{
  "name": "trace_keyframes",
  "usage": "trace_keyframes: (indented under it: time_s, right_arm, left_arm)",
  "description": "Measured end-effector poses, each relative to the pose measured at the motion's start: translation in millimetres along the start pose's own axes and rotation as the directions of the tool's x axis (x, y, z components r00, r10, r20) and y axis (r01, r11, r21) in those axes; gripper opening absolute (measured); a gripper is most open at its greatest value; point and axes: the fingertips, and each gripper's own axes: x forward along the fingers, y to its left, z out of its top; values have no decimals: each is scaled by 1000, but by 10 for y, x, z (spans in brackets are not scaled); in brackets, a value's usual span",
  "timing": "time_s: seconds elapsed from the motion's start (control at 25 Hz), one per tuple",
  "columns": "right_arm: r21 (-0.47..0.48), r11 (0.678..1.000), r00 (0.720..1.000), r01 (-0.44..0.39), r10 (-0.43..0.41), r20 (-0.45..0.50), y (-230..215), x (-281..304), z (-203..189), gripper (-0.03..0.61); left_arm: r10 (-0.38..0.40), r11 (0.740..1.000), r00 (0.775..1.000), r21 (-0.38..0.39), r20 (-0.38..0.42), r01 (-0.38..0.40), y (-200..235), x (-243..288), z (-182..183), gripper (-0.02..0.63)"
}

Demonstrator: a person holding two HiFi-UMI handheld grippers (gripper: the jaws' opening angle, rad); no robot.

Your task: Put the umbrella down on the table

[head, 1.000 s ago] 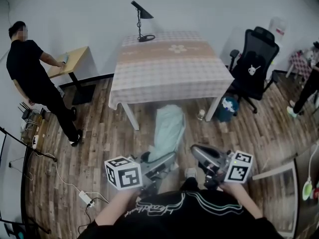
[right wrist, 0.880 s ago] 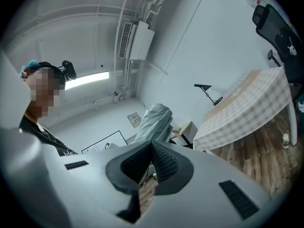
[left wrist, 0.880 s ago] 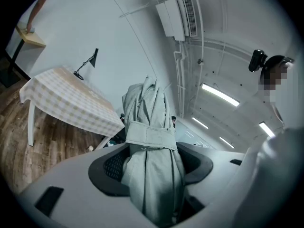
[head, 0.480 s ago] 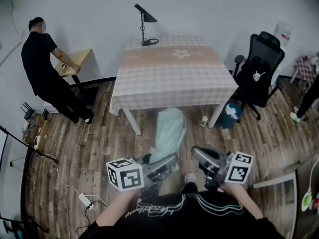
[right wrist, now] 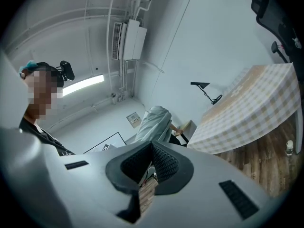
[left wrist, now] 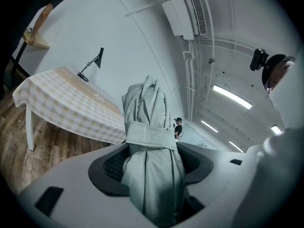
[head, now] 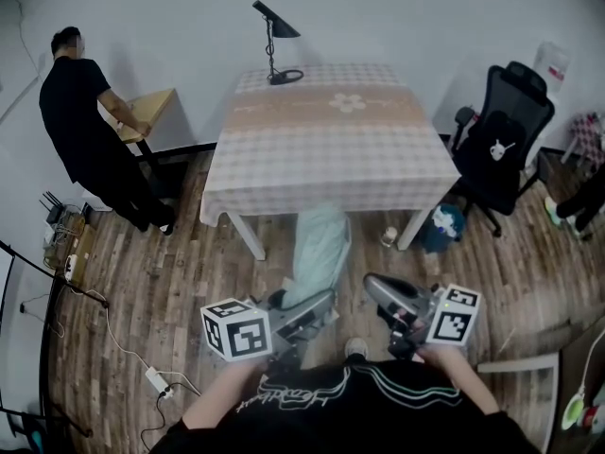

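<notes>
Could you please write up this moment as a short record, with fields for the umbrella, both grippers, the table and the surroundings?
umbrella: folded, strapped shut, not yet on the table
left gripper: shut on the umbrella, a pad on either side
right gripper: jaws together, nothing between them
table: checked cloth, ahead of the holder; black lamp at its far edge
surroundings: black office chair right of the table; person in black standing at left
</notes>
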Motion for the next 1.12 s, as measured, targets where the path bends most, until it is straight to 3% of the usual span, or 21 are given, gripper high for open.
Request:
trace_keyframes:
  time_s: [0.68, 1.12]
  right_arm:
    - [50, 999, 1000, -9, 10, -18, -1233, -40, 804, 12]
    - [31, 999, 1000, -22, 23, -17, -1658, -161, 1157, 12]
  left_arm:
    - [45, 998, 999, -49, 7, -45, 528, 1205, 535, 264]
    - [59, 997, 998, -43, 36, -58, 629, 1708, 743, 264]
